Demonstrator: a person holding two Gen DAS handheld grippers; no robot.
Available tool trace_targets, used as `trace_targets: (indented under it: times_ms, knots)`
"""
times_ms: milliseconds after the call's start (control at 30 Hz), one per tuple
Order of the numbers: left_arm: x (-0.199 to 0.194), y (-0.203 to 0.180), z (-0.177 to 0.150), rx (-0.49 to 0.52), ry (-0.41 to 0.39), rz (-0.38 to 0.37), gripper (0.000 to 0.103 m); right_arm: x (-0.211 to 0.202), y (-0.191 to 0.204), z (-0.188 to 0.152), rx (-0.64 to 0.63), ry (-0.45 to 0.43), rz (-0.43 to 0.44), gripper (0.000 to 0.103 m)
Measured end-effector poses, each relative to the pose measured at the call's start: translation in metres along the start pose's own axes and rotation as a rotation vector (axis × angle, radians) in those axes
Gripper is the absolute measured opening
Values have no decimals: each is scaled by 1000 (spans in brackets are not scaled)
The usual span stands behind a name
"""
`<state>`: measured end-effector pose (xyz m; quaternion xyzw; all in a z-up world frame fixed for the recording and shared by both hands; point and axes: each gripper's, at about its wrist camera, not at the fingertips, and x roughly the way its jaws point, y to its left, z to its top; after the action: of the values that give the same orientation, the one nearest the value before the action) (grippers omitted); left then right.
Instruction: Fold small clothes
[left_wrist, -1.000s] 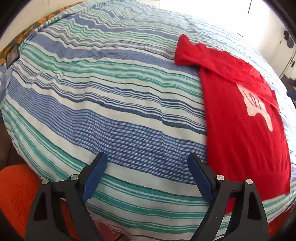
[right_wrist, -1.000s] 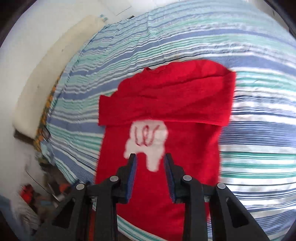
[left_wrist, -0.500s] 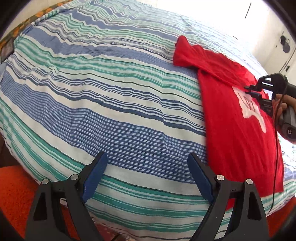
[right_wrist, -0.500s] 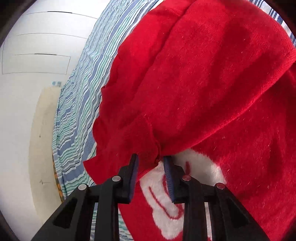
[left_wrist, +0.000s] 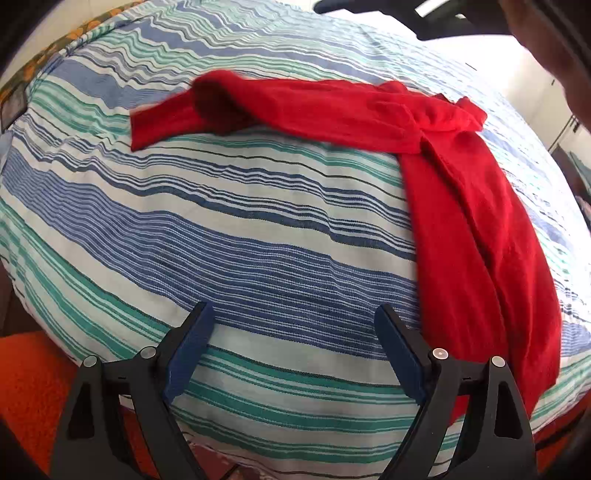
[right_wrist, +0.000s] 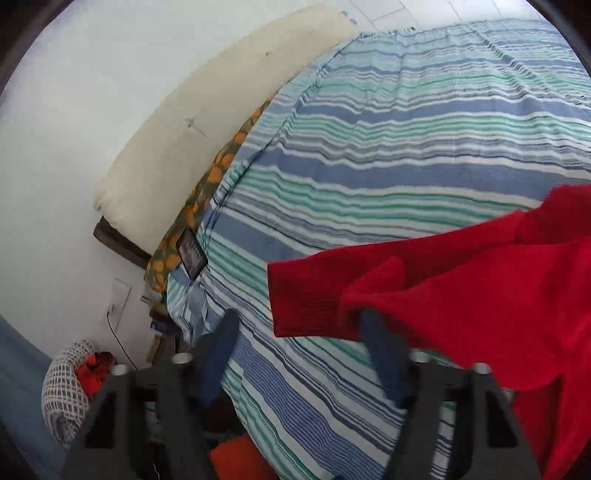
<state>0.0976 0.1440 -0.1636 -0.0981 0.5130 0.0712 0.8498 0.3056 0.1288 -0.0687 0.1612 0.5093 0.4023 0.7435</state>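
Two grippers are mine, one in each hand. My left gripper (left_wrist: 291, 347) hangs low at the near edge of the bed with its blue-padded fingers (left_wrist: 188, 343) spread wide, holding nothing, the striped cover showing between them. My right gripper (right_wrist: 299, 347) has its jaws apart as well; red cloth is draped over its right-hand finger, blurred, so I cannot tell whether it catches the fabric or just lies beneath it.

Beyond the fingers lies the red sweater (left_wrist: 461, 206), thick and fuzzy-knit. Its body runs down the right side of the bed toward me, in long soft ridges. One sleeve (left_wrist: 295, 107) stretches out flat to the left across the cover, ending in a ribbed cuff (right_wrist: 295, 291).

I judge the folding to be at an early step: the sleeve is laid out, not yet tucked in. Next calls for pinching the cuff and carrying it back across the body, keeping the limp knit from bunching.

Underneath, the bedcover (left_wrist: 221, 229) is woven cotton in blue, green and white stripes, gently domed.
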Motion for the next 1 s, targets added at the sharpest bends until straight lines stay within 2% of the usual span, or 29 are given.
trace_targets:
  times_ms: [67, 167, 200, 267, 367, 467, 600, 700, 767, 833, 900, 1000]
  knots:
    - [1, -1, 0, 5, 4, 6, 90, -15, -19, -14, 14, 10, 8, 78]
    - [0, 0, 2, -1, 6, -2, 90, -66, -57, -41, 28, -52, -70, 78]
    - [-1, 3, 2, -9, 7, -9, 90, -89, -74, -54, 33, -80, -126, 78]
    - [-1, 5, 3, -23, 8, -19, 90, -135, -100, -77, 13, -113, -291, 78]
    - [2, 5, 2, -23, 9, -9, 90, -186, -124, -118, -28, -75, -482, 78]
    - [4, -2, 2, -1, 10, 14, 90, -199, -119, -161, -117, 18, -570, 78]
    - [1, -5, -2, 18, -9, 35, 90, -172, -95, -196, -267, 112, -569, 74]
    - [-4, -4, -5, 24, -24, 33, 90, -154, -91, -177, -318, 142, -542, 63]
    - [-4, -3, -6, 19, -25, 36, 90, -152, -101, -145, -257, 142, -522, 63]
    - [-2, -2, -5, 13, -22, 37, 90, -141, -116, -112, -197, 206, -538, 63]
    - [-1, -2, -3, 8, -17, 37, 90, -128, -123, -92, -233, 263, -586, 63]
    - [3, -2, 1, -3, -5, 25, 90, -107, -112, -86, -293, 273, -558, 63]
